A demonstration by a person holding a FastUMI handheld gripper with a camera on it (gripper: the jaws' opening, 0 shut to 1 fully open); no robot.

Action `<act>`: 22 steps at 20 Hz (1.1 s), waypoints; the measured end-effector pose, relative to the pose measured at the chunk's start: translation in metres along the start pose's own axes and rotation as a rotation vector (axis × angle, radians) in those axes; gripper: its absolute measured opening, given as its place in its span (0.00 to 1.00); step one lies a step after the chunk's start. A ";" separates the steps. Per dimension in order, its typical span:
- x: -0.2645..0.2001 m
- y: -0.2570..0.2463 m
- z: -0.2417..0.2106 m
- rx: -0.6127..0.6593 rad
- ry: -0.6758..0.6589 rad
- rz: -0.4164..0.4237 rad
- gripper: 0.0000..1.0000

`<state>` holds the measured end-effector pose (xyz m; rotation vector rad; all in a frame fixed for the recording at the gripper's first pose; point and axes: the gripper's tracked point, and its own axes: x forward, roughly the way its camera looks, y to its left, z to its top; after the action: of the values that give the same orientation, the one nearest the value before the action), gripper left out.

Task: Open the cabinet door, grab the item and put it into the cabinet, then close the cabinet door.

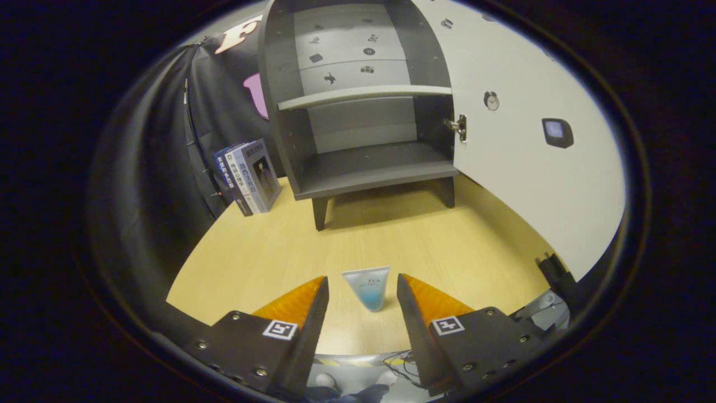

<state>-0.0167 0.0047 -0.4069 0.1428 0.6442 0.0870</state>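
Observation:
A small grey cabinet (358,112) stands on short legs at the far side of the wooden table (268,252). Its white door (531,157) is swung wide open to the right, showing one shelf (363,94) and a bare bottom compartment (369,168). A little tube (367,287), white on top and blue below, stands on the table near its front edge. My gripper (362,288) is open, with the tube between the fingertips and a gap on each side; neither finger touches it.
A few blue-and-white books (249,176) lean together left of the cabinet, against the black cloth wall. A dark clamp-like part (554,268) sits at the table's right edge under the open door. Beyond the tube, bare tabletop stretches to the cabinet.

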 end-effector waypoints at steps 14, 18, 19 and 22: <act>0.059 -0.008 -0.024 -0.041 0.016 -0.062 0.56; 0.064 -0.009 -0.030 -0.059 0.012 -0.058 0.50; 0.062 -0.009 -0.028 -0.063 -0.001 -0.060 0.50; 0.063 -0.009 -0.027 -0.061 -0.002 -0.050 0.50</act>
<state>0.0170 0.0061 -0.4673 0.0681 0.6425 0.0586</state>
